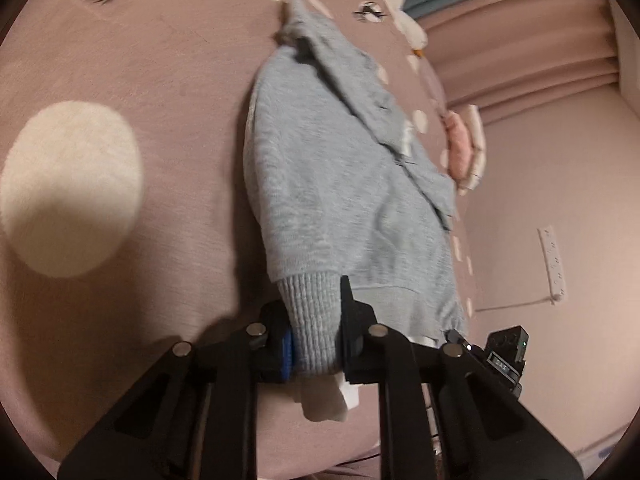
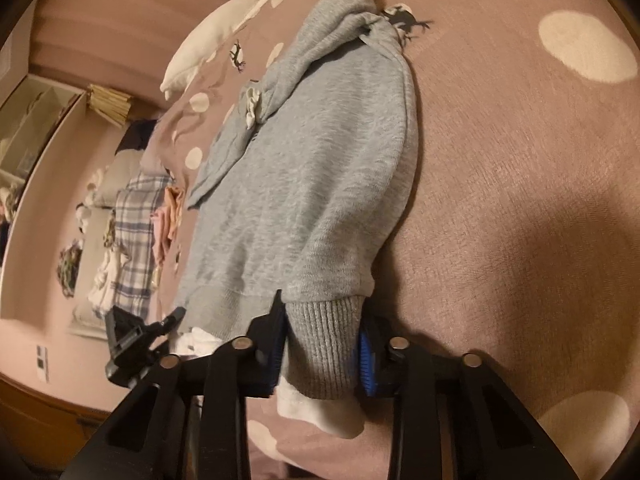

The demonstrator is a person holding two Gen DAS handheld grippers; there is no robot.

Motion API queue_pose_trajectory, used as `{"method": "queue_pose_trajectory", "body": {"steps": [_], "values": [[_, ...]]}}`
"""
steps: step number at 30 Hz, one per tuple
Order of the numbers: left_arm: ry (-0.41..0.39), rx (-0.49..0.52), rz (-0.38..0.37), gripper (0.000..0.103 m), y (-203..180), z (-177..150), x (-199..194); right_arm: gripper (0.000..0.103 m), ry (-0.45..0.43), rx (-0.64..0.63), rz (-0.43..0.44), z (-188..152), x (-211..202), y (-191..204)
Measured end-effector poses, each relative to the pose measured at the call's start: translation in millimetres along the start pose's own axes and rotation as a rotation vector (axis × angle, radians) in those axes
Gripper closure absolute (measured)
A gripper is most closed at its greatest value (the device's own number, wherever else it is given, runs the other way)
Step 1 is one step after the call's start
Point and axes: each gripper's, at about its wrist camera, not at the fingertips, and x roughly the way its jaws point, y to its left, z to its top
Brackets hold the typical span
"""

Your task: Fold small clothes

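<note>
A small grey sweater (image 1: pixel 332 184) lies on a pink bedspread (image 1: pixel 160 80) with white dots, its sleeves folded across the body. My left gripper (image 1: pixel 316 328) is shut on the ribbed cuff (image 1: pixel 312 320) at the sweater's near left corner. My right gripper (image 2: pixel 320 344) is shut on the other ribbed cuff (image 2: pixel 324 340) at the near right corner of the sweater (image 2: pixel 304 160). White fabric (image 2: pixel 320 412) pokes out under each cuff. The other gripper shows at the edge of each view, the right one in the left wrist view (image 1: pixel 500 356).
A pile of other clothes, one plaid (image 2: pixel 132 240), lies at the bed's left side in the right wrist view. A white pillow (image 2: pixel 216 36) sits at the far end. A pink soft item (image 1: pixel 460 148) lies at the bed's right edge, by the pink wall.
</note>
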Motion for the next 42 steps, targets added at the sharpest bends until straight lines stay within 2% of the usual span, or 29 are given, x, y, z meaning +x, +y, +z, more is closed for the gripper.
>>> {"method": "queue_pose_trajectory", "body": {"steps": [4,10,18,31,38,42], "values": [[-0.022,0.026,-0.101,0.088,-15.1,2.1,-8.0,0.077,-0.046,-0.024,0.054,0.7,-9.2,10.3],[-0.048,0.037,-0.192,0.088,-32.9,13.2,-15.5,0.078,-0.098,-0.048,0.150,12.9,-22.7,25.6],[-0.095,0.026,-0.314,0.089,-53.4,48.7,-15.5,0.078,-0.167,-0.081,0.226,39.8,-28.7,42.5],[-0.145,0.019,-0.353,0.089,-77.4,130.8,4.1,0.078,-0.265,-0.090,0.242,108.7,-31.5,54.1],[-0.174,-0.011,-0.344,0.089,-81.8,183.3,27.5,0.078,-0.277,-0.061,0.231,161.8,-12.9,56.8],[-0.172,-0.005,-0.312,0.089,-90.1,217.2,48.1,0.078,-0.279,-0.026,0.213,195.5,2.2,53.2]]}}
